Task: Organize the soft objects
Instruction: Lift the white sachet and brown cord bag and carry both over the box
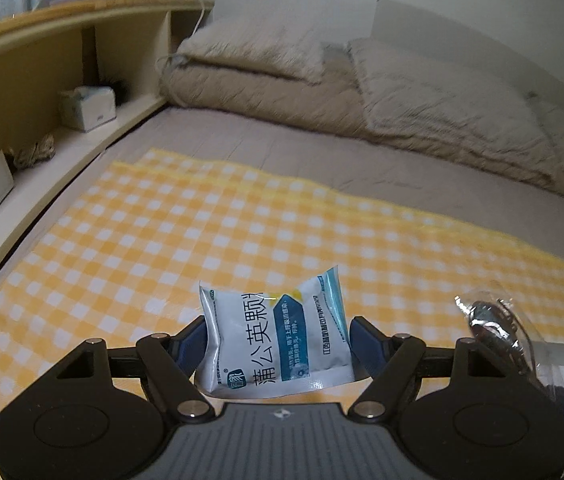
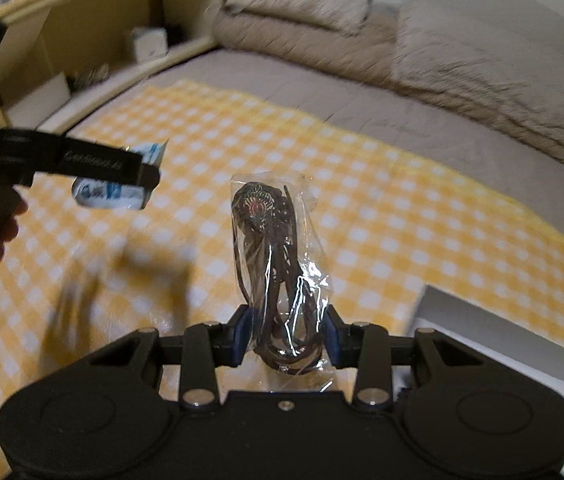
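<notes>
Spanning bed [image 1: 322, 152]: yellow-white checked cloth [image 1: 162, 240], thin, flat, soft; beige quilted bedding [image 1: 282, 80] heaped at far end. White box [image 2: 502, 336] near right, rigid. Left tool [image 1: 278, 344] half open, pinching white-blue sachet [image 1: 274, 340] across width; light, crinkly, slippery foil, likely safest at sealed edges. Right tool [image 2: 288, 336] narrowed onto clear bag [image 2: 282, 264] of dark cord, limp, glossy; grip bunched bottom.

My left gripper [image 1: 278, 344] points down at a slant, its blue pads pressed against both sides of a white sachet [image 1: 274, 340]. My right gripper [image 2: 287, 336] tilts downward too, jaws pinched on a clear bag [image 2: 282, 256]. My fingers [image 2: 0, 236] wrap the left handle.
</notes>
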Available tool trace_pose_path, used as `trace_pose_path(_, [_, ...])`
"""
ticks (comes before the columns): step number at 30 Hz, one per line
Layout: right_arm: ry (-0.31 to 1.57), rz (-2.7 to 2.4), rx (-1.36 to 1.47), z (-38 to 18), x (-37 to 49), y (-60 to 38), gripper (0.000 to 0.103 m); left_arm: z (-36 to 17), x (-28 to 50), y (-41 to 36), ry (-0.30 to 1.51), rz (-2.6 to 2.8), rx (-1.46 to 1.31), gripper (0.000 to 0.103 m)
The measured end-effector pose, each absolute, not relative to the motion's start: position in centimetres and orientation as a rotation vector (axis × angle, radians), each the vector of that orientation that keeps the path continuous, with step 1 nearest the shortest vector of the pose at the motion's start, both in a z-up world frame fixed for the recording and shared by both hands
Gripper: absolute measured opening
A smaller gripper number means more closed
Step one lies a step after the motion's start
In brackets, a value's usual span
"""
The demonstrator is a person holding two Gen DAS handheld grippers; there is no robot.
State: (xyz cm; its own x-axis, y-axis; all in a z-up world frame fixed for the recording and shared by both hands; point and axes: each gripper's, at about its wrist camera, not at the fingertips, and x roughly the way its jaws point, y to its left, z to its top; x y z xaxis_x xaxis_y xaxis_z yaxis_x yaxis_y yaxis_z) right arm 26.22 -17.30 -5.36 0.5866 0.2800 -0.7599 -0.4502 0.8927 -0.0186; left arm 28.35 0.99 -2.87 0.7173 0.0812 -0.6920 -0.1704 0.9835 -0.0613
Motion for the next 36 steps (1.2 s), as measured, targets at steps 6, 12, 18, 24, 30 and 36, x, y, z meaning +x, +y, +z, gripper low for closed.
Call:
trace_pose_path(6, [0.783, 0.349, -0.146, -2.7, 24.4, -20.9, 0.038, -0.8, 26.4, -1.7, 0.707, 0.073, -0.12, 0.076])
trace_pose_path(12, [0.736, 0.269, -0.087, -0.6, 22.4, -25.2, 0.038, 0.3, 25.5, -5.0, 0.674, -0.01, -0.105, 0.076])
trace_pose_path(18, [0.712, 0.179, -0.033, 0.3, 21.3, -29.7, 0.039, 0.7, 25.1, -8.7, 0.654, -0.102, -0.089, 0.076])
trace_pose_path(24, [0.719, 0.108, 0.004, 0.1, 19.9, -33.9, 0.039, 0.3, 25.0, -12.8, 0.657, -0.203, -0.071, 0.076])
trace_pose_path(30, [0.742, 0.057, 0.044, -0.8, 18.5, -37.9, 0.039, -0.4, 25.7, -16.6, 0.683, -0.296, -0.078, 0.076])
trace_pose_path(36, [0.792, 0.014, 0.075, -2.8, 17.7, -41.1, 0.039, -1.6, 26.5, -20.7, 0.707, -0.364, -0.065, 0.076])
